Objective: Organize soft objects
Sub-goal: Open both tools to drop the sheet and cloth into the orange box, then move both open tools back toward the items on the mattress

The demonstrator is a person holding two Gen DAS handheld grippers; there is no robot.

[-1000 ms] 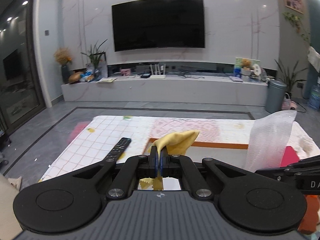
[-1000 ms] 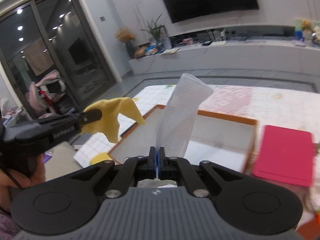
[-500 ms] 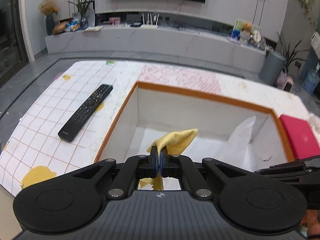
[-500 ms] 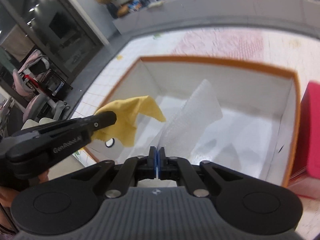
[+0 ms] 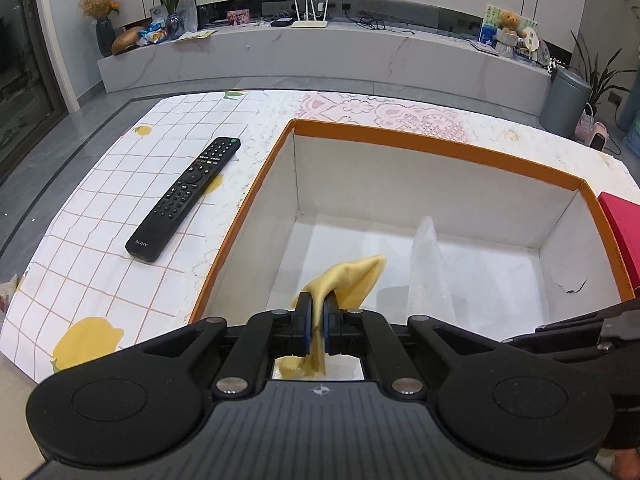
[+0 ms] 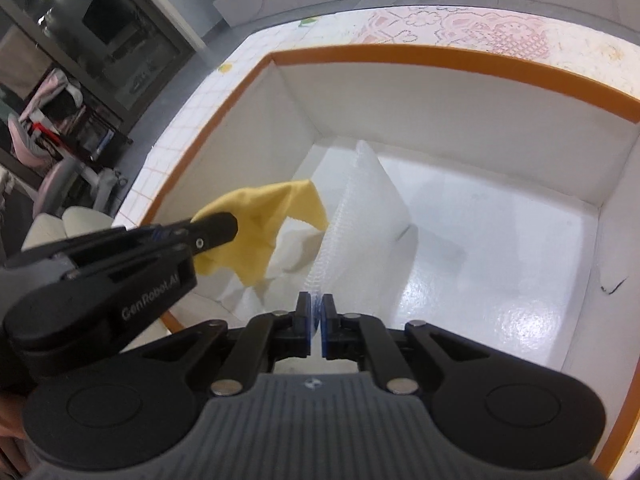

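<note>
An open white box with an orange rim (image 5: pixel 440 150) (image 6: pixel 440 56) stands on the table. My left gripper (image 5: pixel 317 308) (image 6: pixel 224 226) hangs low inside its near-left corner, pinching a yellow cloth (image 5: pixel 352 280) (image 6: pixel 264 216); its jaws are beginning to open with the cloth still between the pads. My right gripper (image 6: pixel 316 304) is just to its right inside the box, gripping a sheet of clear bubble wrap (image 6: pixel 368 208) (image 5: pixel 426 272) that stands upright; these jaws are opening too, with the sheet between them. Crumpled white soft paper (image 6: pixel 288 252) lies on the box floor under the cloth.
A black remote control (image 5: pixel 186 196) lies on the checked tablecloth (image 5: pixel 100 240) left of the box. A red flat box (image 5: pixel 624 232) sits against the box's right side. Beyond the table are a TV bench and a grey bin (image 5: pixel 568 100).
Both grippers came down from above the table into the box, tilting downward, carrying the yellow cloth and the bubble wrap. In the last half second the right one sank a little further.
</note>
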